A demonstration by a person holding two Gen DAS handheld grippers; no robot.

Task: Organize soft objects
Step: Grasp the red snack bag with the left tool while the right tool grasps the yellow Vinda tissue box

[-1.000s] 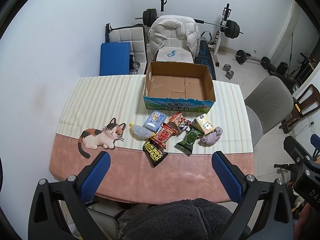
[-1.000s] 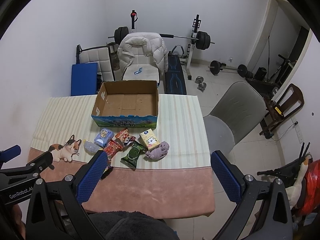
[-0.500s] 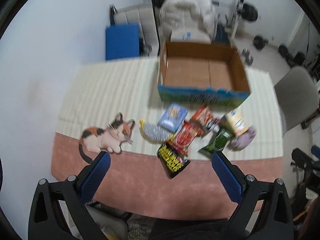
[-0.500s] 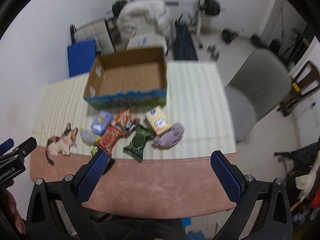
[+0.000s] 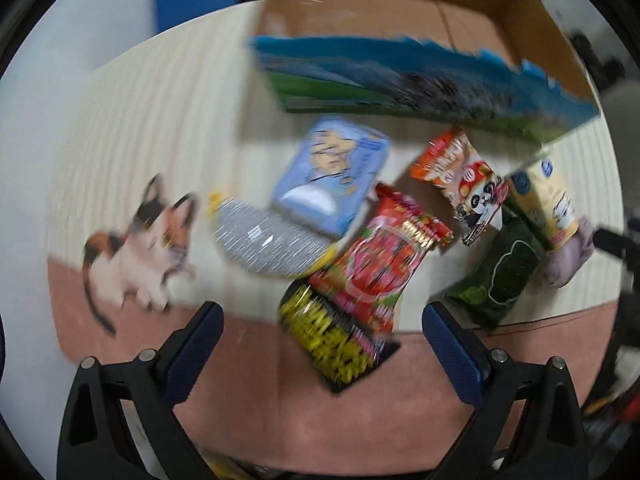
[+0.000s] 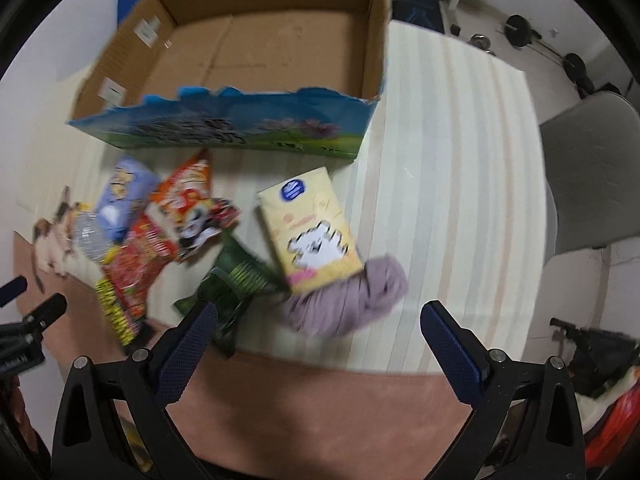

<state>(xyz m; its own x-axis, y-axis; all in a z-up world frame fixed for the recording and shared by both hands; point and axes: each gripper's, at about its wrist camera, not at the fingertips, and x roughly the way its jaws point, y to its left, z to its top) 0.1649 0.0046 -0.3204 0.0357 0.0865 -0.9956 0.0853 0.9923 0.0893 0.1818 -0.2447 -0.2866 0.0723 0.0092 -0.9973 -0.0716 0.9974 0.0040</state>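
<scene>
Matt cardboard box [image 6: 256, 36] (glossy print)

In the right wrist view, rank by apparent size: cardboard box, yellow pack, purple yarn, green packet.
1. Cardboard box, by far the largest.
2. Yellow pack.
3. Purple yarn, close to the pack; blur makes this order unsure.
4. Green packet looks smallest, but the right gripper's finger hides part of it.

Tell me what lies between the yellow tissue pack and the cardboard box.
Nothing: in the right wrist view, only bare striped tablecloth separates the yellow tissue pack from the cardboard box. The pack's near end overlaps the purple yarn.
</scene>
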